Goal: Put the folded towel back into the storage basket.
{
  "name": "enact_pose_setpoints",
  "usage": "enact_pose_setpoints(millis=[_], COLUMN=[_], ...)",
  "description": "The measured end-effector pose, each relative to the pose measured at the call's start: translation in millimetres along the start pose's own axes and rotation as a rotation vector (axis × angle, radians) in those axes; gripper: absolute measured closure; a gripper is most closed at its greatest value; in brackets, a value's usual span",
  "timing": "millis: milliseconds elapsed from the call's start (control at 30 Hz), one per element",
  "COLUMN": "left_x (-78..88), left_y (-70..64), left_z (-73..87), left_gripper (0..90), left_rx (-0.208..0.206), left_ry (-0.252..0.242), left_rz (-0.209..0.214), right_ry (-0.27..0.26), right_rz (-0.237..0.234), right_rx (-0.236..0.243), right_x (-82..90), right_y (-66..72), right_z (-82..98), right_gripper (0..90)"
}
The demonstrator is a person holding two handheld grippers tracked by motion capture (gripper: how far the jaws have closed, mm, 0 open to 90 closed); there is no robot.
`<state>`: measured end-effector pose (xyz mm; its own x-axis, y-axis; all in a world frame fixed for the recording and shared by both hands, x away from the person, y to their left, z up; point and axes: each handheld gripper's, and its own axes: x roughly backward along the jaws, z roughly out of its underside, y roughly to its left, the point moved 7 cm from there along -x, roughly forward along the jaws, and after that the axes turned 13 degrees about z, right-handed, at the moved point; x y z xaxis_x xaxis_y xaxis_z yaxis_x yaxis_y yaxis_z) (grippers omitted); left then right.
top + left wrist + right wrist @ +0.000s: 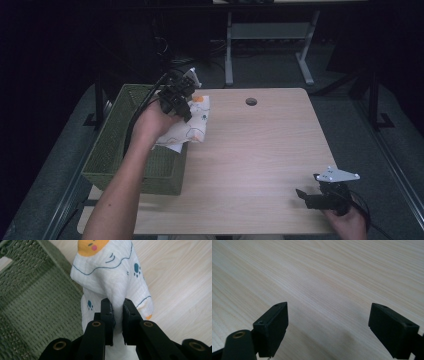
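High view: a cloth (192,125) is held by the left gripper (176,100) at the basket (112,145) rim, beside the table (260,150). Left gripper view: the jaws are pinched on a gathered fold; the cloth is judged light, soft, best taken by bunched folds. Right gripper view: the right gripper (328,330) is spread, empty.

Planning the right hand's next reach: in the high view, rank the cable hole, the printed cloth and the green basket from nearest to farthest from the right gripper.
From the right gripper, at the table's near right:
1. Cable hole, far middle of the table.
2. Printed cloth, far left, held by the left gripper.
3. Green basket, off the left edge; its near corner rivals the cloth, so 2 and 3 are close.
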<state>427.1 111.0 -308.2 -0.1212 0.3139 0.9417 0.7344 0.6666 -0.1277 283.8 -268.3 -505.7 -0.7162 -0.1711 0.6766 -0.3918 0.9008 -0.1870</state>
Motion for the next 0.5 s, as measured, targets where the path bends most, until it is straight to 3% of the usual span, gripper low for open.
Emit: enact_pose_setpoints(millis=[500], left_x=[9.6], left_y=[27.8], left_z=[29.0], left_gripper=[81.6], left_rx=[0.042], left_ry=[-0.005], left_rz=[0.000], right_ry=[0.007], right_rz=[-0.011], right_rx=[0.005], right_x=[-2.4], right_y=[2.3], right_z=[-0.8], right_gripper=[16.0])
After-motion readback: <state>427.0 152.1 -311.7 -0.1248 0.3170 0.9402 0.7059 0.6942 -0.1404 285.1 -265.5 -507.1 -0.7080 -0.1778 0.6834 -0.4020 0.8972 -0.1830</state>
